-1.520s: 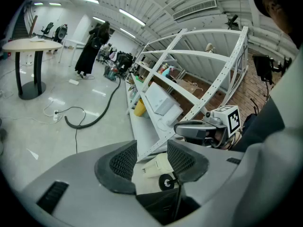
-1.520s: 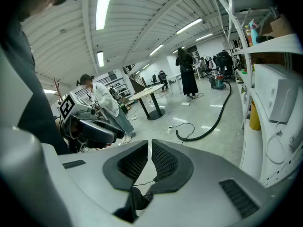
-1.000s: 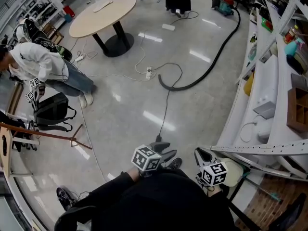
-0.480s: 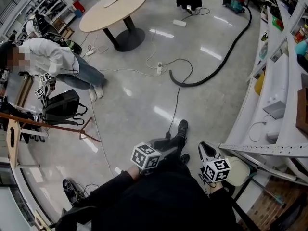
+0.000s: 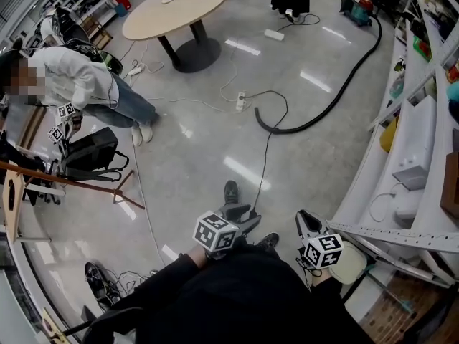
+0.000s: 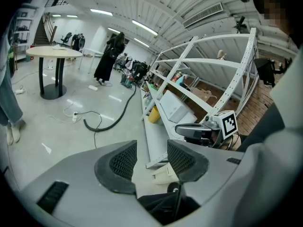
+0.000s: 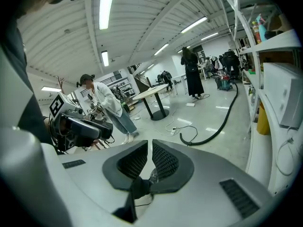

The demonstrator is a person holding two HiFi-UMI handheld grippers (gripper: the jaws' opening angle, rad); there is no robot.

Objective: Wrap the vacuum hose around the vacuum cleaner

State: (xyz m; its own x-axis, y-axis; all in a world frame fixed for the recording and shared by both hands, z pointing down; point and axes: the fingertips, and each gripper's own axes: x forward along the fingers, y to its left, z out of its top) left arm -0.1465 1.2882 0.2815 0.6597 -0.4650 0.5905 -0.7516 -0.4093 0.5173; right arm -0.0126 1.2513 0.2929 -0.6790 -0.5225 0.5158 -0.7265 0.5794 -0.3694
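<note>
The black vacuum hose [image 5: 343,88] lies on the floor in a long curve, with its free end near a power strip [image 5: 241,100]. It runs back to the teal vacuum cleaner [image 5: 356,7] at the far right. Both grippers are held close to my body, well short of the hose. My left gripper [image 5: 246,215] is open with nothing between its pads [image 6: 150,148]. My right gripper [image 5: 305,219] is shut and holds nothing [image 7: 150,145]. Both gripper views show the hose [image 6: 119,117] [image 7: 222,124] far ahead.
White shelving [image 5: 387,156] lines the right side, close to my right gripper. A round table [image 5: 176,9] stands at the back left. A person in white [image 5: 79,81] bends over at left beside a black backpack [image 5: 86,160]. Thin cords cross the floor by the power strip.
The view has shifted forward, so the hose and table sit a little nearer. My shoes have stepped below the grippers. Both grippers keep their places and jaw states.
</note>
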